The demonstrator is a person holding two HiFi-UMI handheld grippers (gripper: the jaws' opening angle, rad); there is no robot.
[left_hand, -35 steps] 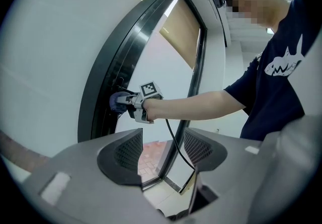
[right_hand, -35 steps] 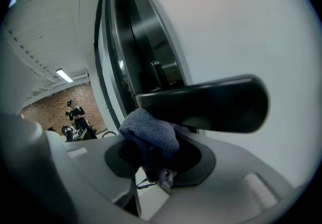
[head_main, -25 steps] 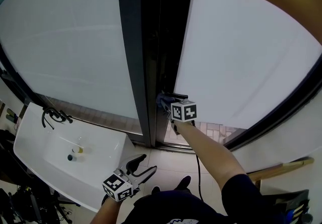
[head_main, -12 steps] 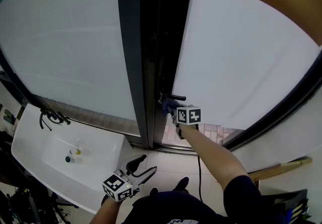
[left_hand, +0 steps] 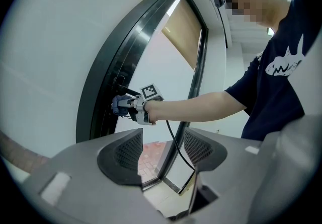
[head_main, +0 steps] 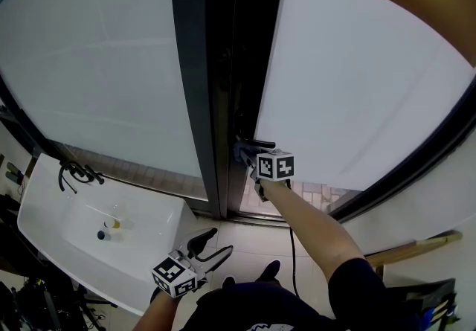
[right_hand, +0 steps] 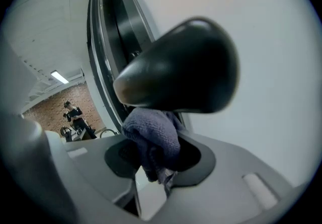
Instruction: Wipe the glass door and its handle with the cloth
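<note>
The glass door (head_main: 357,91) stands in its dark frame (head_main: 204,84). Its black handle (head_main: 257,144) juts out at mid height and fills the right gripper view (right_hand: 181,72). My right gripper (head_main: 247,155) is shut on a blue-purple cloth (right_hand: 153,140) bunched just under the handle and touching it. In the left gripper view, the cloth (left_hand: 119,103) shows at the door edge. My left gripper (head_main: 218,242) hangs low near my body, open with nothing between its fingers (left_hand: 123,150).
A white sink (head_main: 52,203) with a black tap (head_main: 78,171) sits at the lower left, small items in its basin. A black cable (head_main: 291,248) runs down from the right gripper. A wooden bar (head_main: 409,251) lies at the lower right.
The right gripper and cloth slid a little to the right and down along the handle, then back slightly. The left gripper has stayed put.
</note>
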